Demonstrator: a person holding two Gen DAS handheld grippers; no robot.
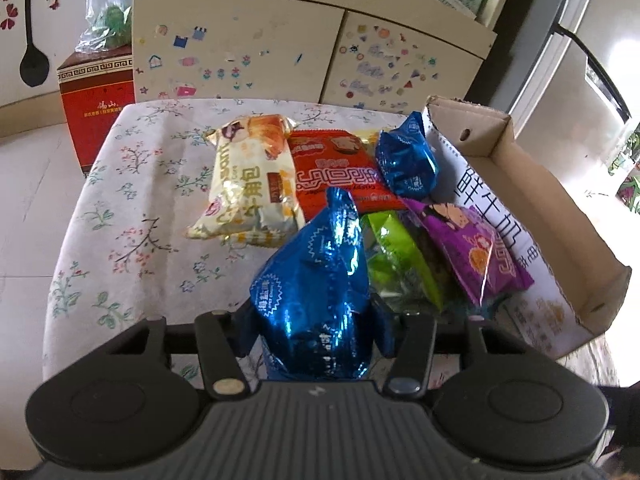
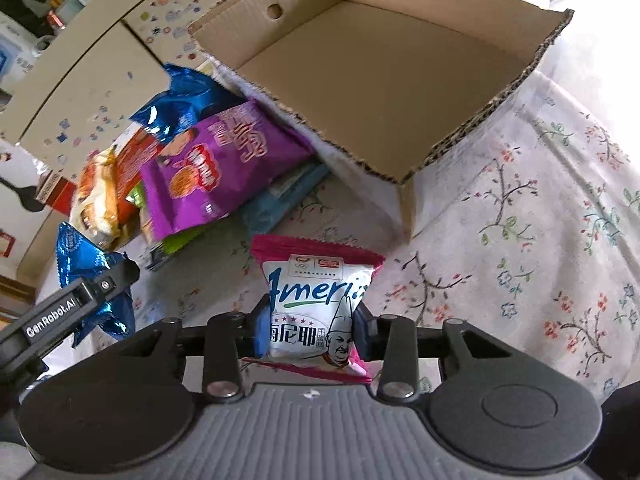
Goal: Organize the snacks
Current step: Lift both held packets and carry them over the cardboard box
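Observation:
My left gripper [image 1: 316, 332] is shut on a shiny blue foil snack bag [image 1: 316, 280] and holds it above the table; it shows in the right wrist view too [image 2: 86, 264]. My right gripper [image 2: 310, 328] is shut on a white and pink snack packet [image 2: 316, 308], in front of the open cardboard box [image 2: 400, 80]. The box interior looks empty. On the table lie a cream croissant bag [image 1: 248, 184], a red packet [image 1: 336, 164], a second blue bag [image 1: 406, 160], a green packet [image 1: 396, 260] and a purple packet [image 1: 472, 248].
The floral tablecloth [image 1: 132, 208] covers the table. The box [image 1: 520, 200] stands at the table's right side. Behind stands a sticker-covered cabinet [image 1: 280, 48] and a red carton [image 1: 100, 108] on the floor at left.

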